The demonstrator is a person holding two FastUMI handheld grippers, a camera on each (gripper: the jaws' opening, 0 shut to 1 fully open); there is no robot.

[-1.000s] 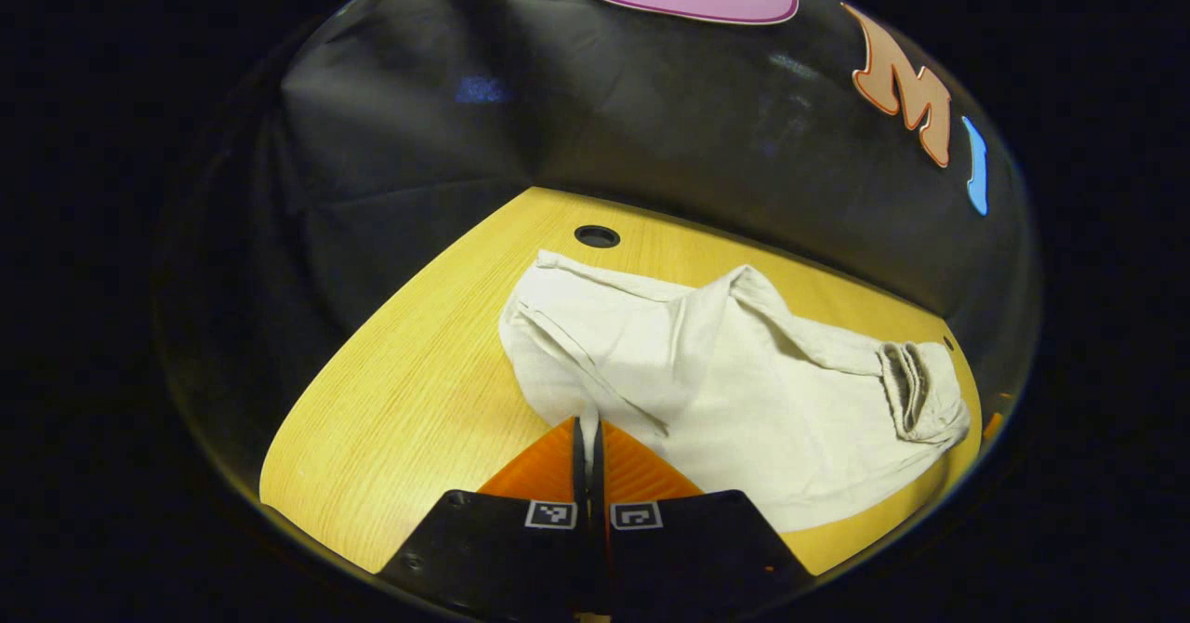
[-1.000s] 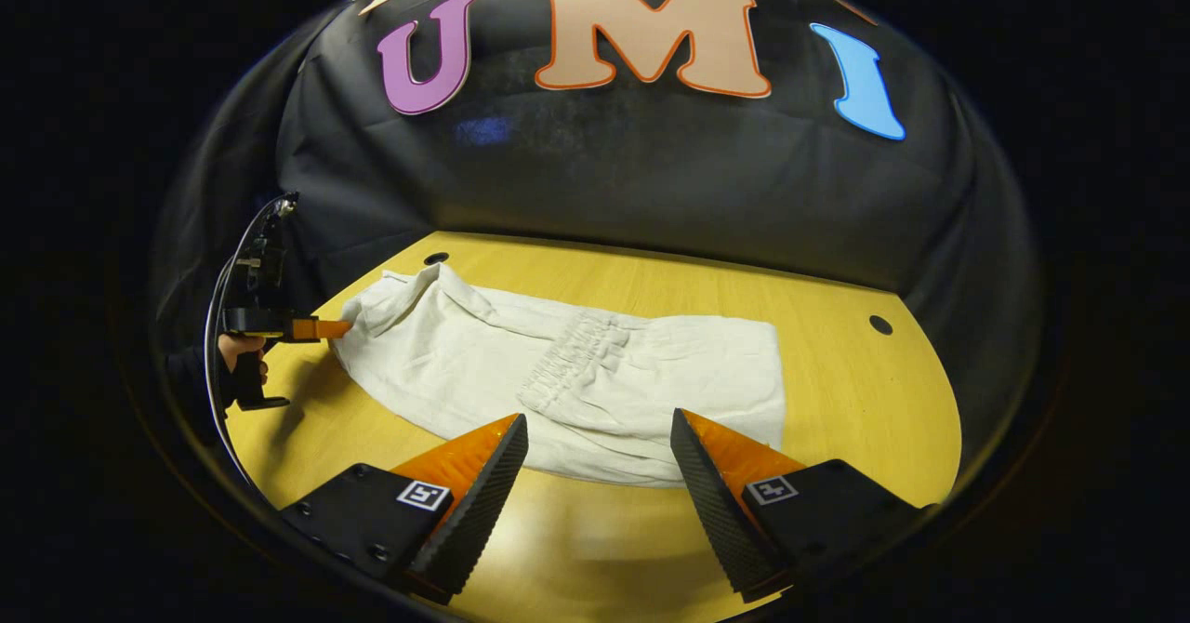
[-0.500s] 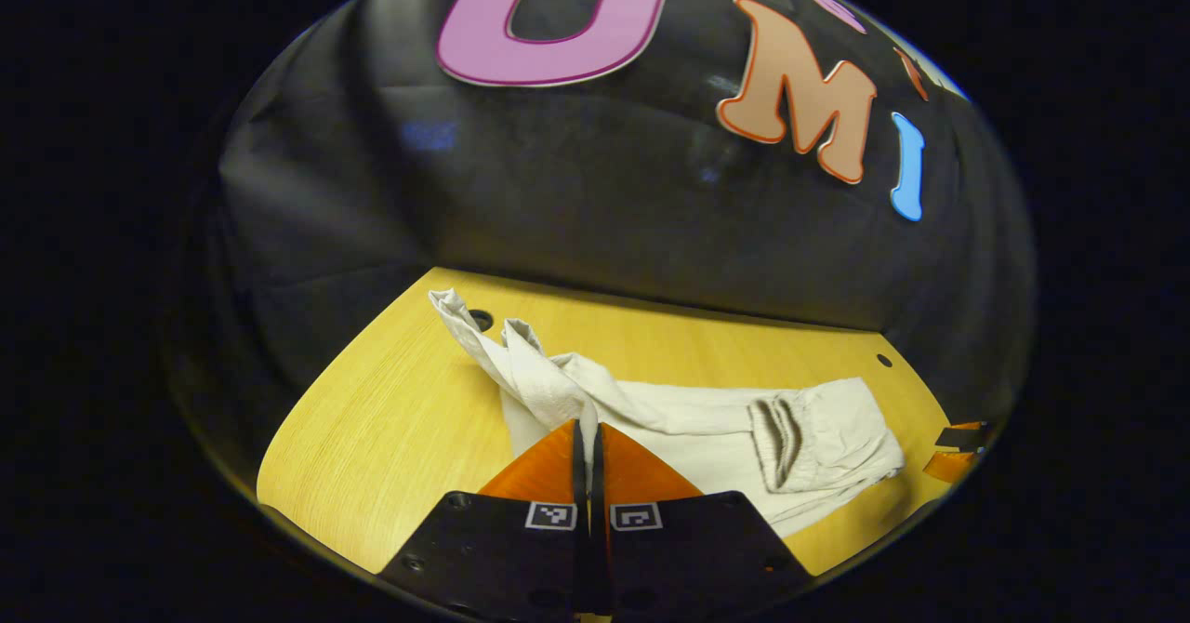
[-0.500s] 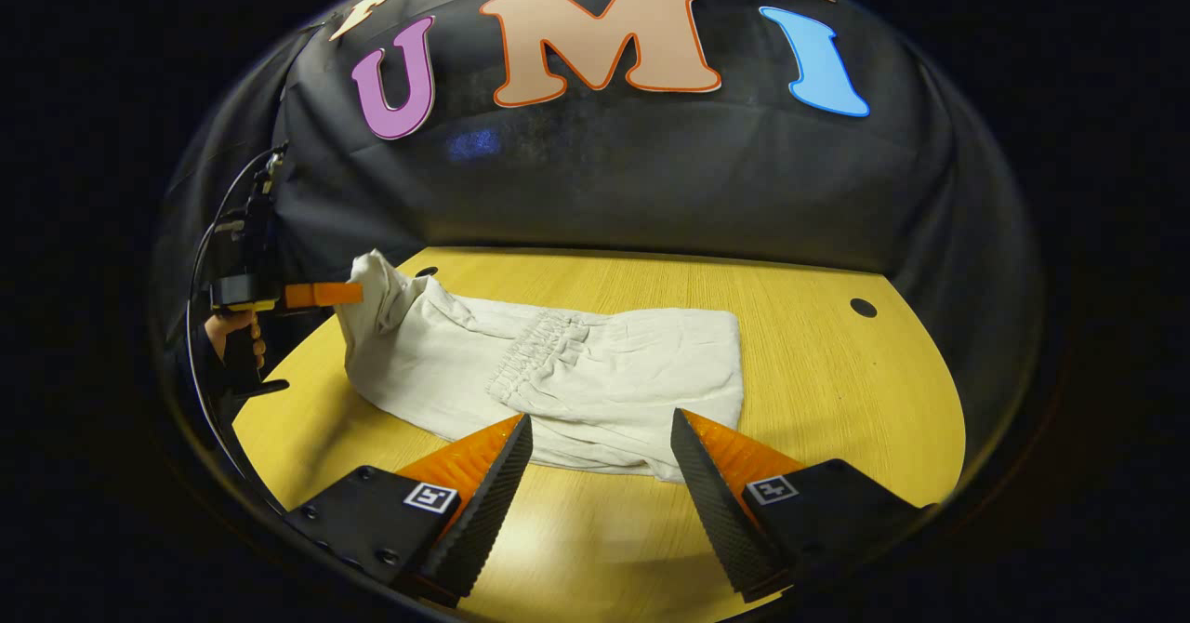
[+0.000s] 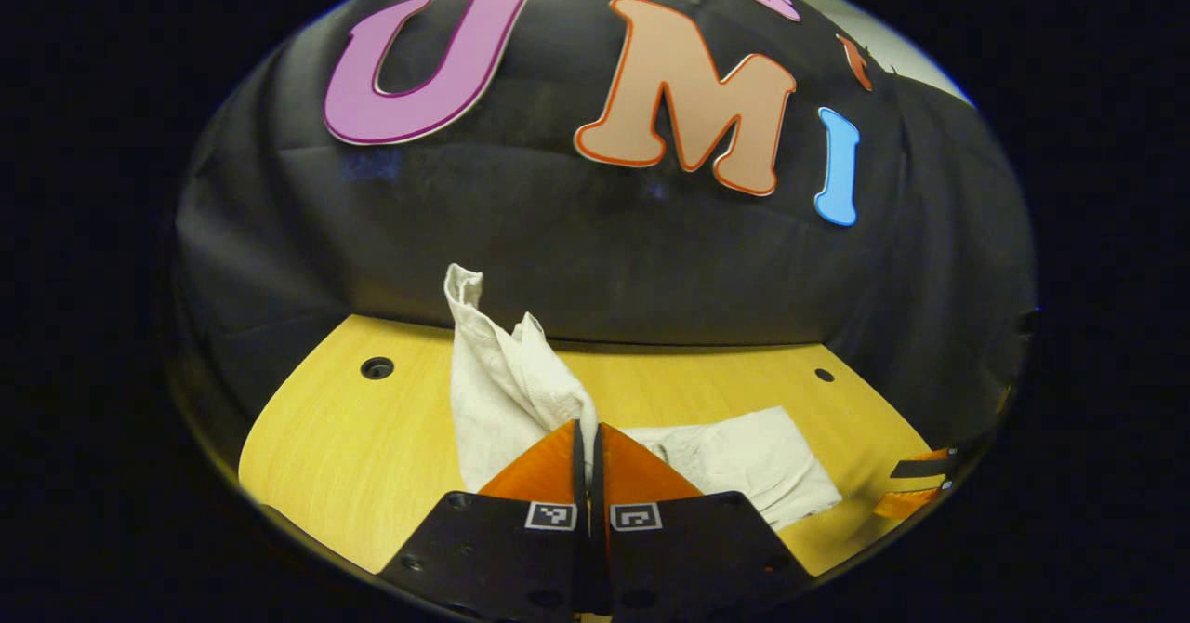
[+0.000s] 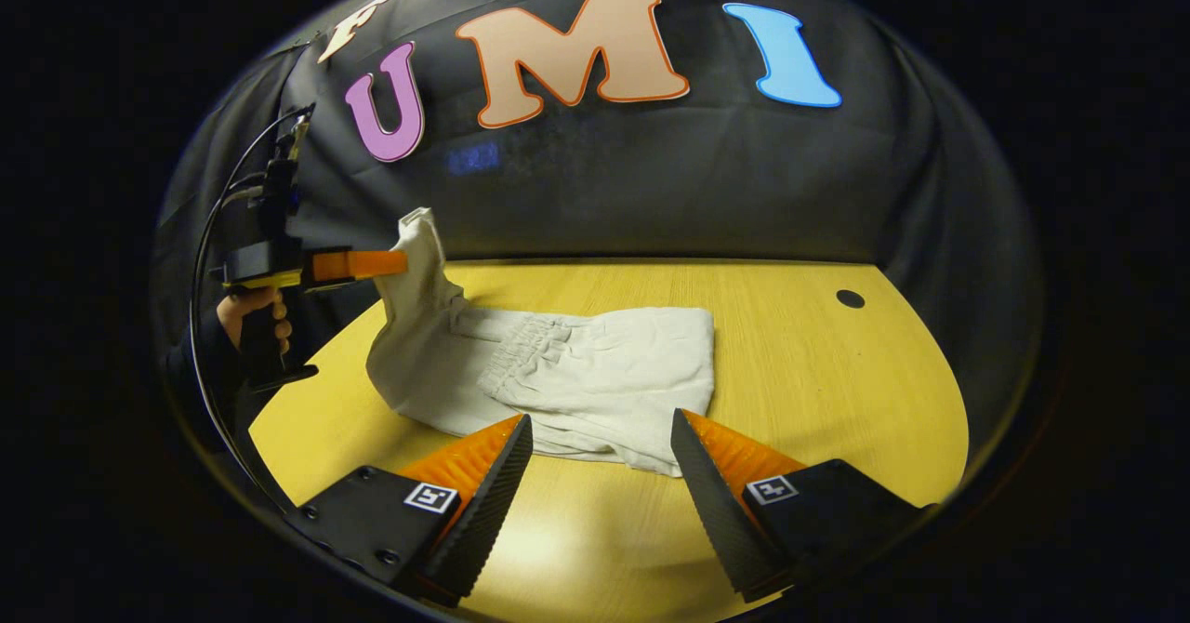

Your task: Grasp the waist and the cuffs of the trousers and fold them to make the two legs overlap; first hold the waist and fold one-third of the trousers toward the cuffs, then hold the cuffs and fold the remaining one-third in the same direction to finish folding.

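Cloth cuffs (image 6: 420, 260) now up higher than half a second ago | left gripper (image 5: 588, 437) pinched tight on cuffs; right gripper (image 6: 600, 456) wide open, holding nothing | trousers (image 6: 576, 386) on table (image 6: 818, 372); last fold starting

off-white trousers (image 6: 595, 381), yellow wood-grain table (image 6: 818, 381)

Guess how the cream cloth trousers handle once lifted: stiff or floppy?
Likely floppy: the cream cloth trousers droop from the left gripper. Probably light, since one pinched end rises. The rest may drag across the yellow wooden table.
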